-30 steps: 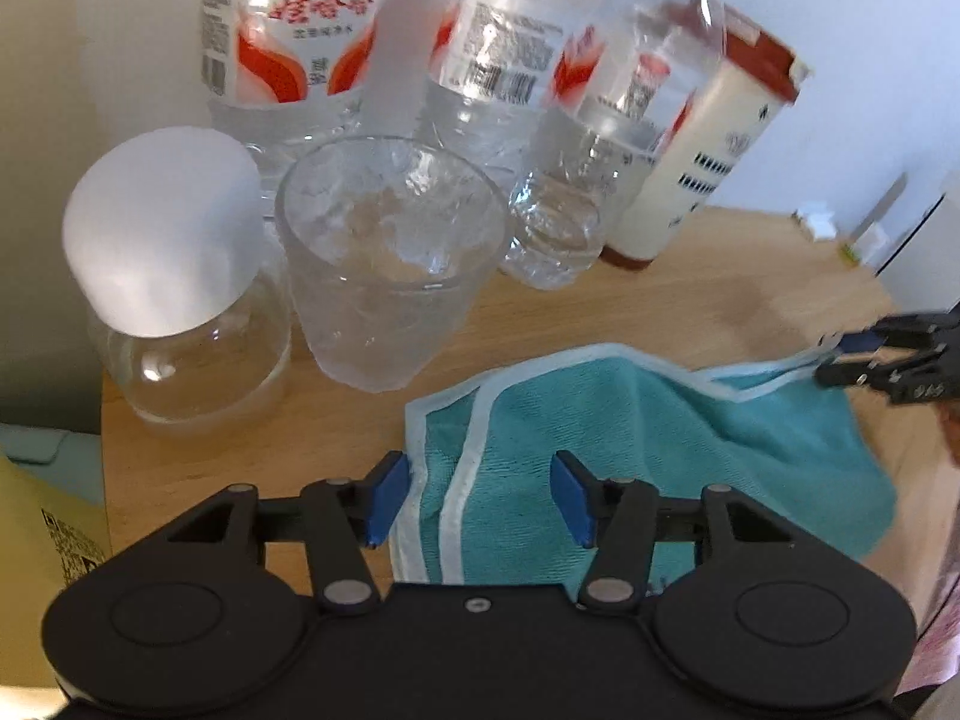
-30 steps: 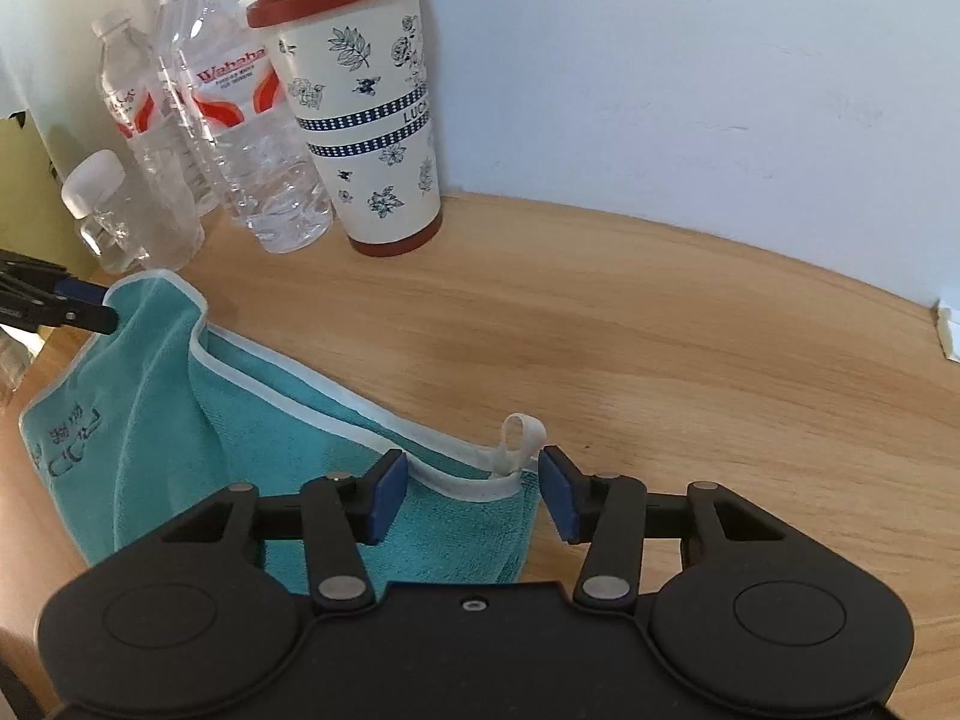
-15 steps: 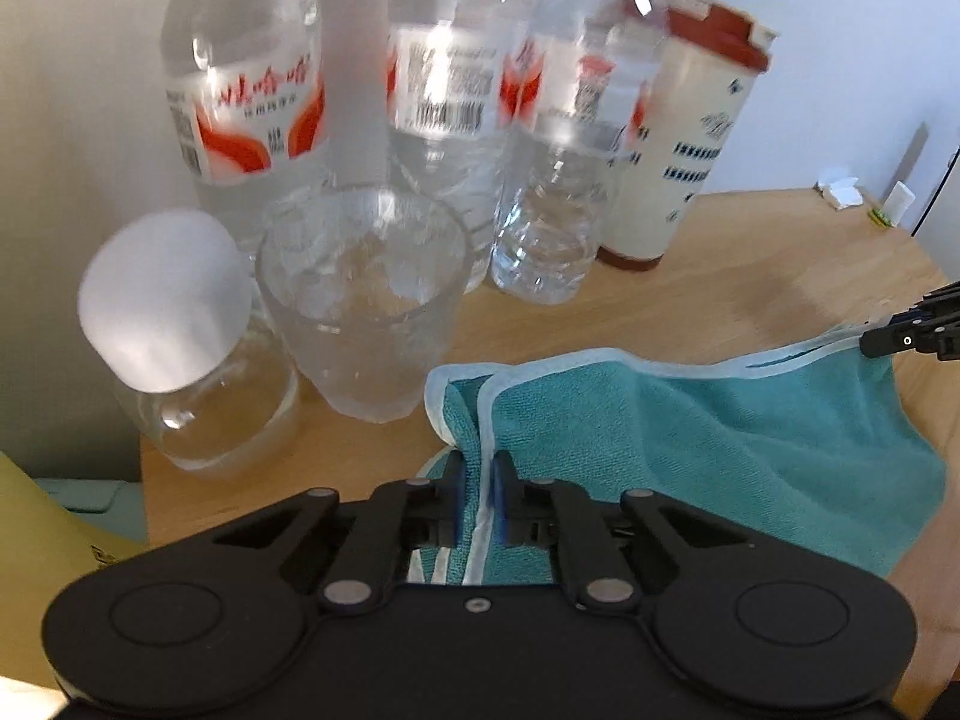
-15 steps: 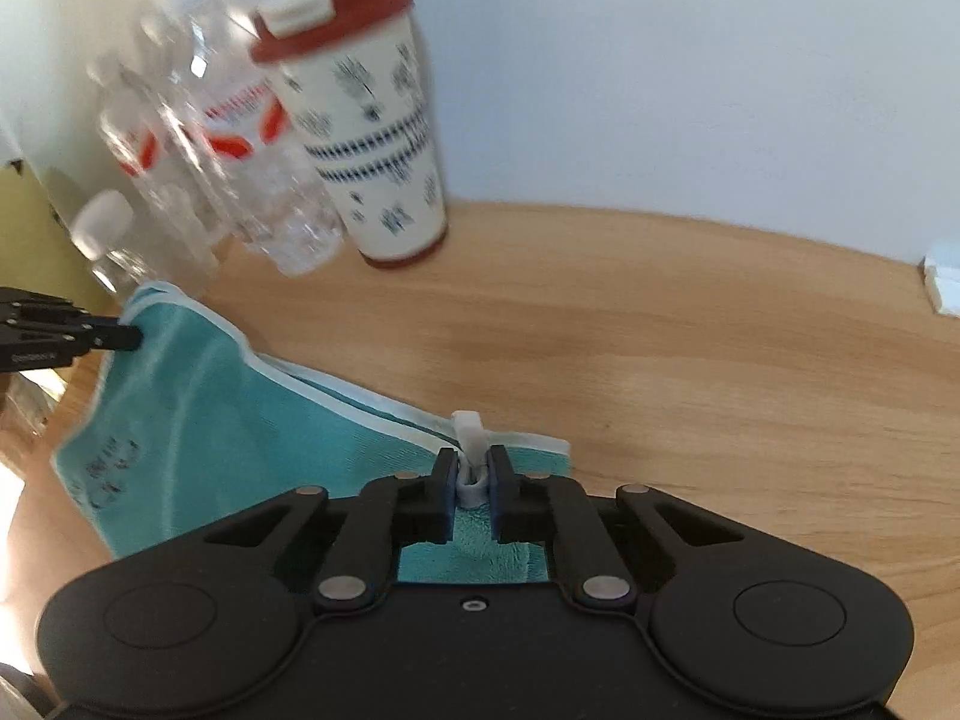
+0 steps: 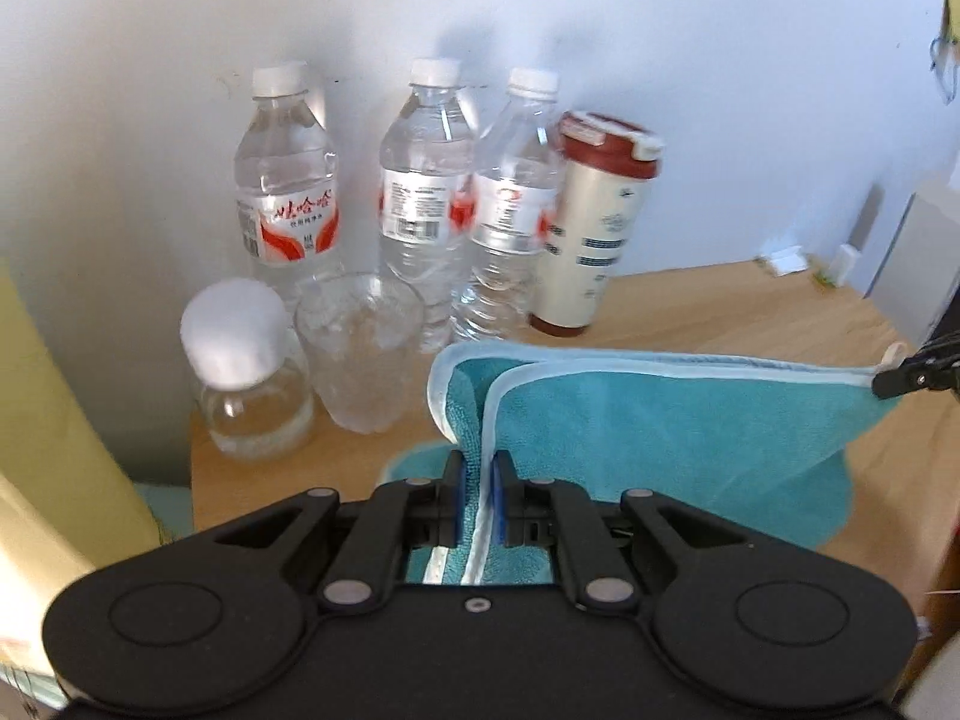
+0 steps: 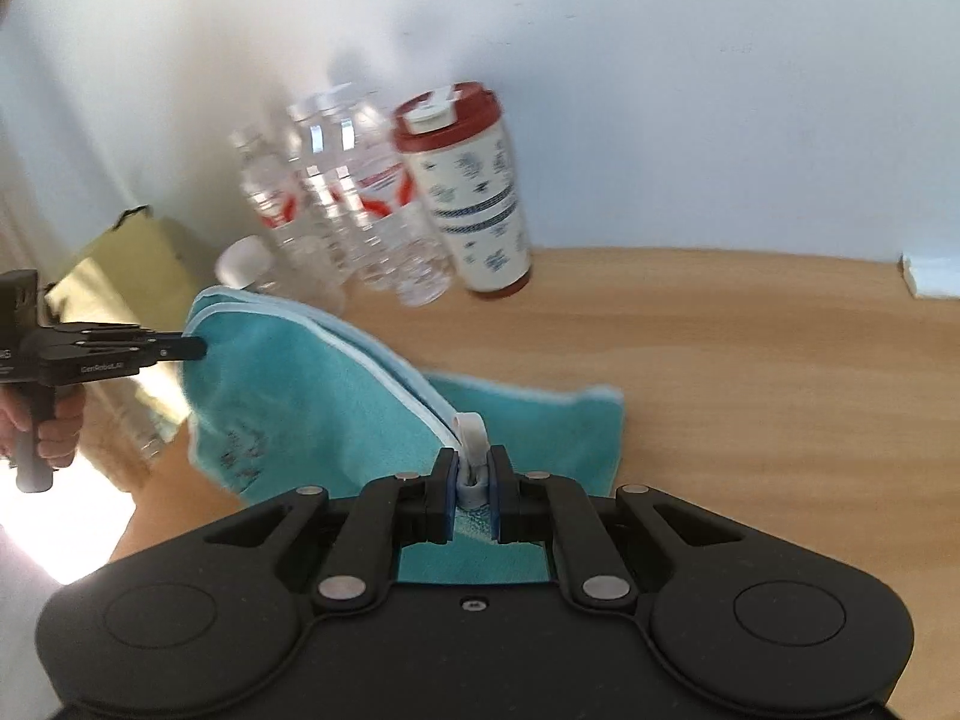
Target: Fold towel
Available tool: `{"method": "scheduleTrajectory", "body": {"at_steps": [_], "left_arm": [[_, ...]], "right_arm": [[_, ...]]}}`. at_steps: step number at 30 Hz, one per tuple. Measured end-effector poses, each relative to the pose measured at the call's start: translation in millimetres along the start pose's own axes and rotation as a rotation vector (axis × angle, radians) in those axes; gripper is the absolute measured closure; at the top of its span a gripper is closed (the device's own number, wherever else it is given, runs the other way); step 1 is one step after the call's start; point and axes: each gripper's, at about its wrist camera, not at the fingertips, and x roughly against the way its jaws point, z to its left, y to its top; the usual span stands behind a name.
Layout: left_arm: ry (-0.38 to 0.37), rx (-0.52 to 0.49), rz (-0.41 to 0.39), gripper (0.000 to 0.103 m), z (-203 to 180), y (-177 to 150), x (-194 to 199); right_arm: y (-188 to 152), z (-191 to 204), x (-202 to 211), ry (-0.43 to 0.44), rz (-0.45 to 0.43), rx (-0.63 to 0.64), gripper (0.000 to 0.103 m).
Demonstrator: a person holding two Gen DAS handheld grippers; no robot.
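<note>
A teal towel with pale blue-white edging hangs raised above the wooden table, stretched between both grippers. My left gripper is shut on one corner, the white hem running between its blue pads. My right gripper is shut on the opposite corner, pinching the hem and its white hanging loop. In the right wrist view the towel sags down to the table, and the left gripper shows at the left edge, held by a hand. The right gripper's tip shows at the right in the left wrist view.
Three water bottles, a clear glass, a white-capped jar and a red-lidded tumbler stand against the white wall at the table's back left. A yellow box sits left of the table. A small white item lies far right.
Both grippers went from open to shut on the towel's corners, then lifted. The towel now hangs stretched above the table, and the bottles look farther away.
</note>
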Motion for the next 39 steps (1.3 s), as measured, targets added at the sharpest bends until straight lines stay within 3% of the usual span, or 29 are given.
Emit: {"method": "scheduleTrajectory", "body": {"at_steps": [11,17,28,39], "left_arm": [[-0.057,0.073,0.03,0.095,-12.4,-53.1,59.6],[-0.06,0.089,0.053,0.095,-10.0,-62.8,59.1],[-0.026,0.1,-0.019,0.095,3.1,-32.1,15.5],[0.07,0.131,-0.03,0.095,12.0,-6.4,-43.3]], "right_arm": [[-48.5,22.7,42.3,0.083,0.061,-0.089,0.093],[-55.2,26.4,38.3,0.075,0.097,-0.077,0.093],[4.3,-3.7,-13.8,-0.062,-0.02,0.024,0.093],[32.3,-45.3,-99.5,-0.17,0.001,-0.016,0.093]]}}
